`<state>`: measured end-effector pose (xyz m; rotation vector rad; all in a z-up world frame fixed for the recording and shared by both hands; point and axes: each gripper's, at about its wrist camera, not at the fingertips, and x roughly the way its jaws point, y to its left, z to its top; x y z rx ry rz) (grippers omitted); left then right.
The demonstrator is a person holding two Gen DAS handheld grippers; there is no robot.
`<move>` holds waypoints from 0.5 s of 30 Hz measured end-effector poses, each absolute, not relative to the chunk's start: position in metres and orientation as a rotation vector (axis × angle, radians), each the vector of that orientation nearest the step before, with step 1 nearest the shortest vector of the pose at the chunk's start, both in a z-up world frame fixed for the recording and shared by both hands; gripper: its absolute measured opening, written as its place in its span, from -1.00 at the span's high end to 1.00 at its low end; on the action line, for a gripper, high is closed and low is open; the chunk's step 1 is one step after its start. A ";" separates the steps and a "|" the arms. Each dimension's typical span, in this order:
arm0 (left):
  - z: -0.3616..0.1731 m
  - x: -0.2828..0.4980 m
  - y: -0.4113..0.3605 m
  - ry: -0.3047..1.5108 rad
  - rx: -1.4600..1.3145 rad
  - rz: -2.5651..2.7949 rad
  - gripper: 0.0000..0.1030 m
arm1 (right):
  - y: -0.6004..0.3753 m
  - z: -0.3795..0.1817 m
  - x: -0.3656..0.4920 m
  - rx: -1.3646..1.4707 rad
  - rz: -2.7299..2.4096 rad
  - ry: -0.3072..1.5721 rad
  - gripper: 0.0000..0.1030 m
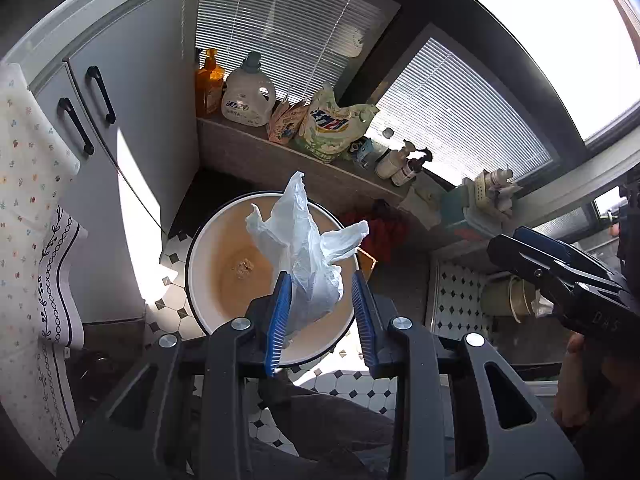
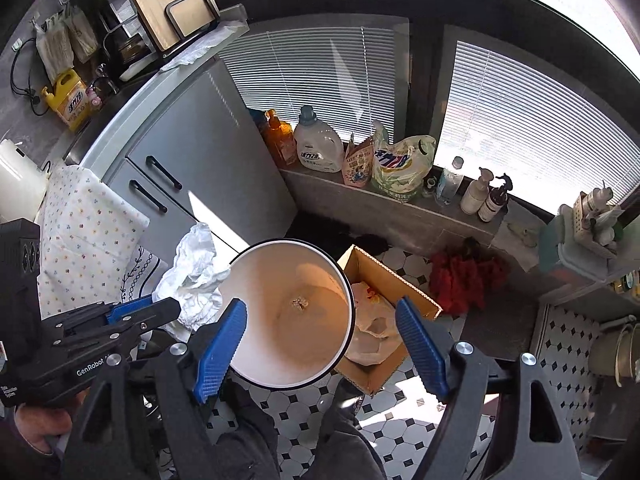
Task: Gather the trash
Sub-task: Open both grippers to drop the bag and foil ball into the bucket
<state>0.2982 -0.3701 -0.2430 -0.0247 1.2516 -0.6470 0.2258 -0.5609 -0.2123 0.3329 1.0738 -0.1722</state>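
— Where's the trash right now?

— The crumpled white bag [image 1: 308,256] hangs between the left tongs [image 1: 322,312], directly over the round bin [image 1: 200,280] on the tiled floor. The blades stand parted; it touches one pad [image 1: 278,320], clear of the other.

— So it's let go?

— Looks released, I'd say; straight down is the bin.

— And the right tongs [image 2: 322,344]?

— Wide open, empty, over the same bin beside the cardboard box [image 2: 416,292].
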 end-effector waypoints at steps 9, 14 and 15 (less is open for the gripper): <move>-0.236 0.310 -0.349 1.224 -0.055 -0.584 -0.20 | -0.557 -0.213 0.233 0.336 -0.154 1.076 -0.47; -0.218 0.320 -0.314 1.172 -0.073 -0.499 -0.35 | -0.537 -0.207 0.248 0.332 -0.101 1.059 -0.58; -0.214 0.321 -0.306 1.161 -0.079 -0.481 -0.40 | -0.531 -0.205 0.252 0.327 -0.089 1.056 -0.60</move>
